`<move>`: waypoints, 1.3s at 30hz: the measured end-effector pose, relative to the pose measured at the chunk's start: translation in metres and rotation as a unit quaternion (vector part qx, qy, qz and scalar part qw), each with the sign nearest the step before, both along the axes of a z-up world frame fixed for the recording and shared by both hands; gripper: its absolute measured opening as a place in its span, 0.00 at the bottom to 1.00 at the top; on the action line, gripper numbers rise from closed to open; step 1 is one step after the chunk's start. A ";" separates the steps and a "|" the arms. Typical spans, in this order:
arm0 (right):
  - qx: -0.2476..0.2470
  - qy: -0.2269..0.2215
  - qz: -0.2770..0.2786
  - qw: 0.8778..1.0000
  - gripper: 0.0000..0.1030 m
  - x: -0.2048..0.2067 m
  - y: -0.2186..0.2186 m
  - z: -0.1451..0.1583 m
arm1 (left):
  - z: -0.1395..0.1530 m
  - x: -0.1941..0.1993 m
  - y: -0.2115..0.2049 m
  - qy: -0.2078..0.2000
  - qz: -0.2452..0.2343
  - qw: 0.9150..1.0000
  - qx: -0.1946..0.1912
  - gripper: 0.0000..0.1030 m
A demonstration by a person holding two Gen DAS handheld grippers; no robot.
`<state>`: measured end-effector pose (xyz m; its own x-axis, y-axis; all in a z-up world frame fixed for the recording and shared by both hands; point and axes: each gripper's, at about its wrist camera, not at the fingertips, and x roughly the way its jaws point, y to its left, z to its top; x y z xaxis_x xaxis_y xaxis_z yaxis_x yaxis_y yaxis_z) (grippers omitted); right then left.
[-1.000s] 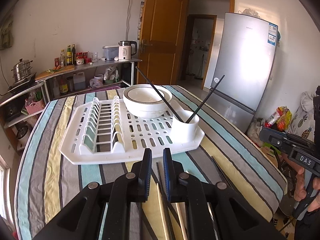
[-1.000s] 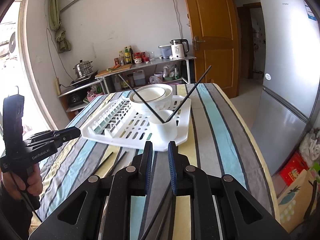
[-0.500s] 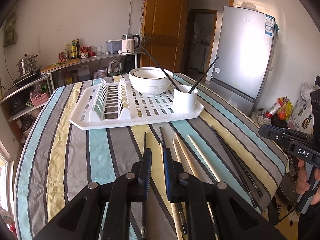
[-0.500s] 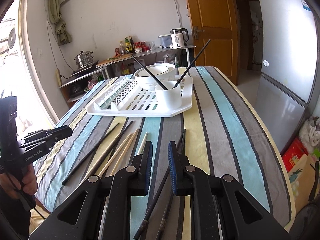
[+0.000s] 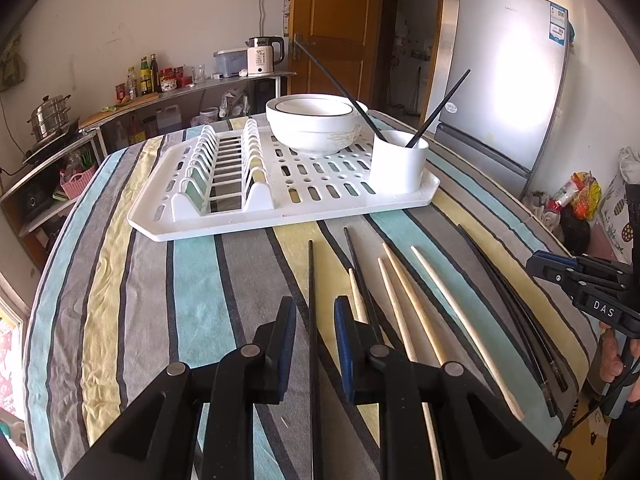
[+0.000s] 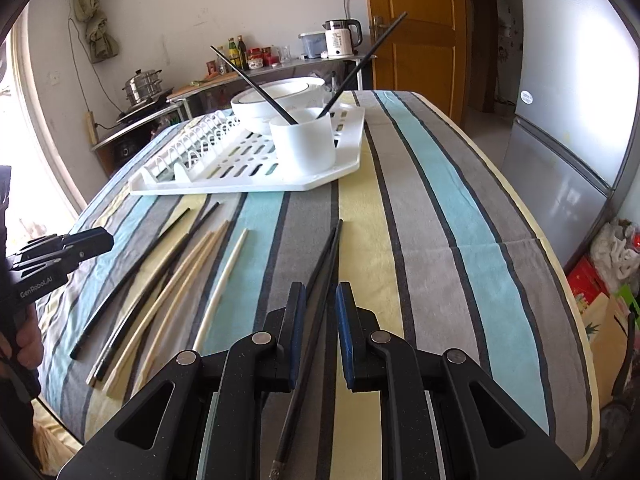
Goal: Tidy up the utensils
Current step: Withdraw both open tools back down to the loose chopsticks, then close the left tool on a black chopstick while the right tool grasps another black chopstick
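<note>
Several black and wooden chopsticks lie loose on the striped tablecloth. My left gripper [image 5: 315,312] is open, its jaws either side of a black chopstick [image 5: 311,276] lying on the cloth. My right gripper [image 6: 319,300] is open over a pair of black chopsticks [image 6: 326,256]. A white utensil cup [image 5: 398,161] with two black chopsticks stands on the white drying rack [image 5: 280,204], and also shows in the right wrist view [image 6: 303,145]. Wooden chopsticks [image 5: 404,300] lie right of my left gripper.
A white bowl [image 5: 314,124] sits on the rack behind the cup. A silver fridge [image 5: 508,92] stands right of the table. A shelf with bottles and a kettle [image 5: 262,56] lines the back wall. The table edge runs close on the right.
Both grippers have pulled back from the rack and dropped low over the loose chopsticks. Both jaws have opened wider around black chopsticks on the cloth.
</note>
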<state>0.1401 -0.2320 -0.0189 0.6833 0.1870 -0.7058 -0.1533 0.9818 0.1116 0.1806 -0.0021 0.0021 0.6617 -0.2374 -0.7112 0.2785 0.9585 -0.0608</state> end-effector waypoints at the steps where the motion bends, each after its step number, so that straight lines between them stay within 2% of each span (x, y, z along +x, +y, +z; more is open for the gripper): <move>1: -0.001 0.005 0.000 1.000 0.16 0.004 -0.001 -0.004 | -0.004 0.006 0.000 0.007 0.001 1.000 0.005 0.20; 6: -0.010 0.023 0.004 1.000 0.16 0.022 -0.001 -0.014 | -0.021 0.030 -0.002 0.040 -0.003 0.999 0.017 0.20; 13: -0.016 0.044 0.015 0.999 0.16 0.045 0.003 -0.027 | -0.035 0.051 -0.010 0.065 -0.013 0.997 0.031 0.20; 30: -0.048 0.065 0.007 0.997 0.15 0.084 0.004 -0.026 | -0.037 0.071 -0.030 0.054 -0.029 0.996 0.070 0.20; 32: -0.049 0.065 0.007 0.997 0.13 0.083 0.005 -0.026 | -0.037 0.070 -0.031 0.052 -0.029 0.996 0.070 0.19; 34: -0.047 0.064 0.010 0.997 0.07 0.083 0.005 -0.026 | -0.037 0.069 -0.032 0.051 -0.033 0.996 0.071 0.14; 37: -0.047 0.064 0.010 0.997 0.07 0.083 0.006 -0.026 | -0.037 0.068 -0.035 0.050 -0.036 0.995 0.079 0.05; 39: -0.047 0.065 0.011 0.997 0.07 0.082 0.006 -0.026 | -0.037 0.068 -0.036 0.051 -0.036 0.995 0.080 0.05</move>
